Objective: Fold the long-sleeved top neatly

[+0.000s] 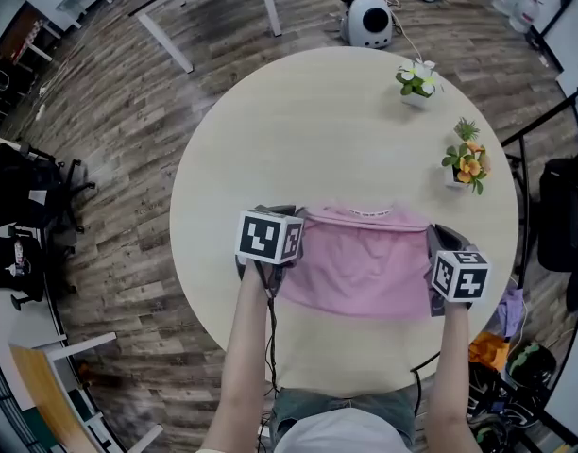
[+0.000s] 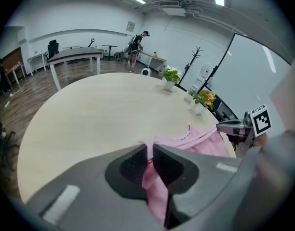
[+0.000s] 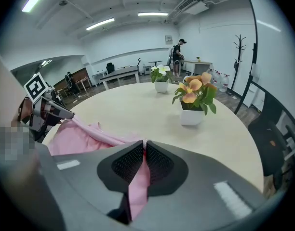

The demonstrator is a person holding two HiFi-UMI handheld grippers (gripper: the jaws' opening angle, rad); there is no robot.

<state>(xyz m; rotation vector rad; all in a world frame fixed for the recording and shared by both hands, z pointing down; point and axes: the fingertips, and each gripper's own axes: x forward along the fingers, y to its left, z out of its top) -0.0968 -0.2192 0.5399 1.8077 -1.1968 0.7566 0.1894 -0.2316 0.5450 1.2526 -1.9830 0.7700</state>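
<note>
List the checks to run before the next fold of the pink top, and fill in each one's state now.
1. Left gripper has a grip: its jaws are closed on a fold of the pink top. Ok.
2. Right gripper has a grip: its jaws are closed on pink fabric. Ok.
3. Grips are on opposite sides: one is at the top's left edge and one at its right, with the collar on the far edge between them. Ok.
4. Room to fold: the table beyond the collar is bare, and the potted orange flowers stand apart from the cloth. Ok.
5. Sleeves tucked in: no sleeve shows. Cannot tell.
6. Layers lie flat underneath: hidden. Cannot tell.
</note>
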